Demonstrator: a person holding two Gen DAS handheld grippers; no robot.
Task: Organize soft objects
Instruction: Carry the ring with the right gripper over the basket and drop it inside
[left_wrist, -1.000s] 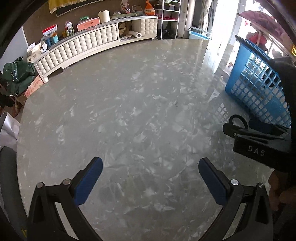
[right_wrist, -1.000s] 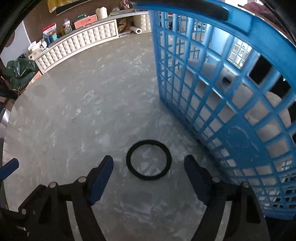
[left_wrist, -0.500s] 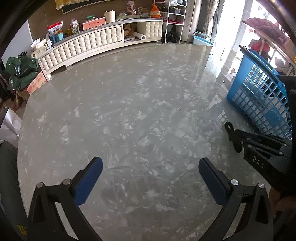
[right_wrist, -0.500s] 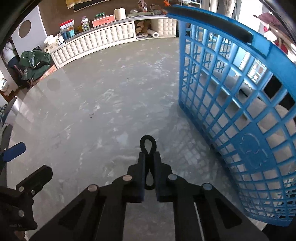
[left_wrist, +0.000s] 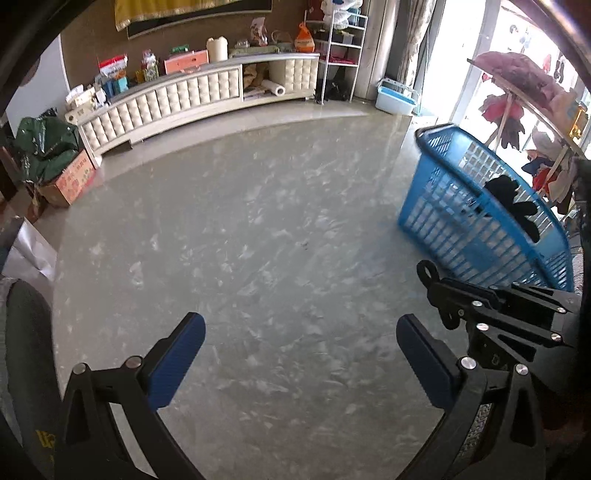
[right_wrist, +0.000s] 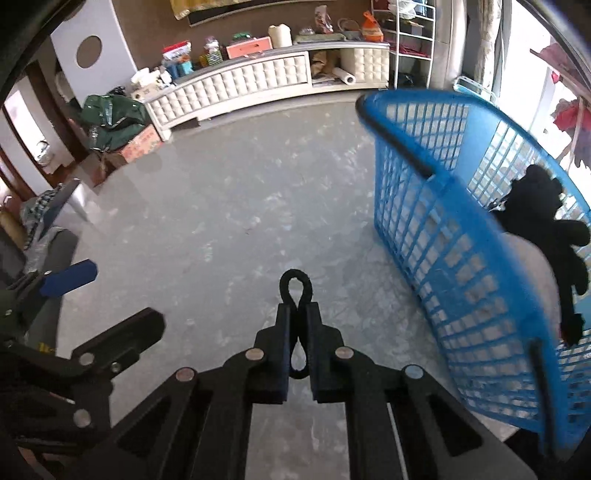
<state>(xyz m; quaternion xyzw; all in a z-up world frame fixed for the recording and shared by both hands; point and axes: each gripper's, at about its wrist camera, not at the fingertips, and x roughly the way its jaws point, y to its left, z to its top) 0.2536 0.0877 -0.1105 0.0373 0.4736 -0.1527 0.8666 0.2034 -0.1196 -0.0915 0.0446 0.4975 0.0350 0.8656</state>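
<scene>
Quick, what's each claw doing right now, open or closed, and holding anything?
Left claw: open, holding nothing.
Right claw: closed on the black hair tie, pinched into a loop.

This is a home, most likely a living room. Far ahead of the hand-held gripper (right_wrist: 297, 325) a long low cabinet (left_wrist: 192, 99) with cream padded fronts runs along a brown wall, with boxes and bottles on top. A white wire shelf (left_wrist: 341, 48) stands at its right end. To the right, a blue laundry basket (right_wrist: 461, 236) rests on the glossy grey marble surface (left_wrist: 240, 229), and clothes hang on a rack (left_wrist: 517, 107) by a bright window.
</scene>
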